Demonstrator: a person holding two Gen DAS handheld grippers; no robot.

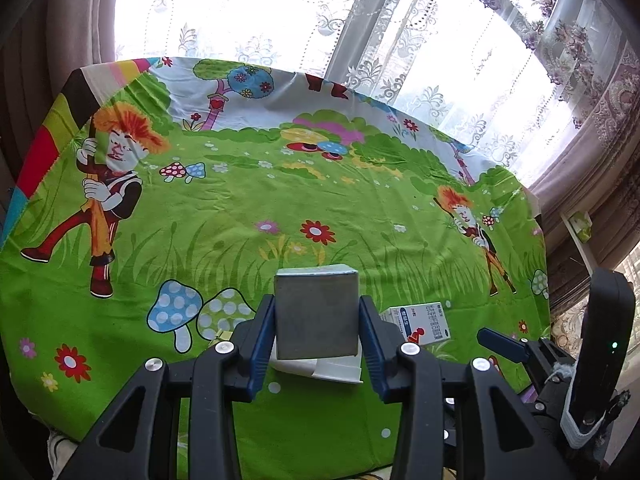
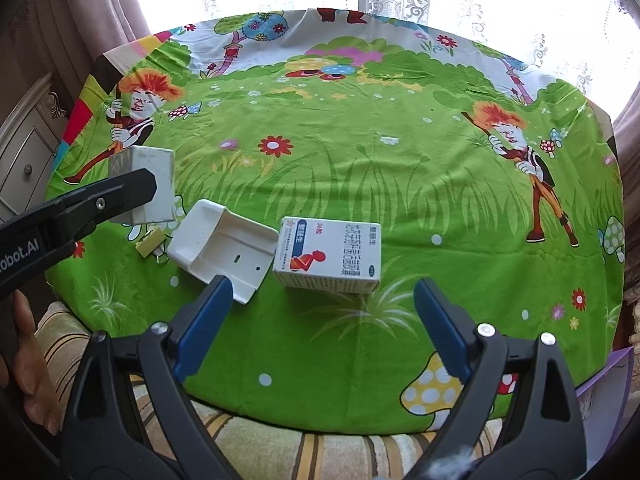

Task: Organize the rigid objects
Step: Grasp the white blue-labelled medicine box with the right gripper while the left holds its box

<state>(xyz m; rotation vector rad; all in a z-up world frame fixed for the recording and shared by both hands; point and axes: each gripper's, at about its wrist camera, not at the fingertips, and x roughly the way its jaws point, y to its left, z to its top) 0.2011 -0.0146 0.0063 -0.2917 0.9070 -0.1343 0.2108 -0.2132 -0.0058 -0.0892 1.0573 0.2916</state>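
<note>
My left gripper (image 1: 318,316) is shut on a small white box (image 1: 316,312), held above the table; the box also shows in the right wrist view (image 2: 154,184) with the left gripper's finger across it. Below it lies a white plastic tray (image 2: 224,252), which also shows under the box in the left wrist view (image 1: 320,370). A white medicine box with blue and orange print (image 2: 328,256) lies to the tray's right, and in the left wrist view (image 1: 420,322). My right gripper (image 2: 320,320) is open and empty, just in front of the medicine box.
A round table wears a bright green cartoon tablecloth (image 2: 360,152). A small yellow clip (image 2: 148,242) lies left of the tray. Curtains and a window (image 1: 280,8) stand behind. A white cabinet (image 2: 24,152) is at the left. A striped cushion (image 2: 320,446) lies below the table's front edge.
</note>
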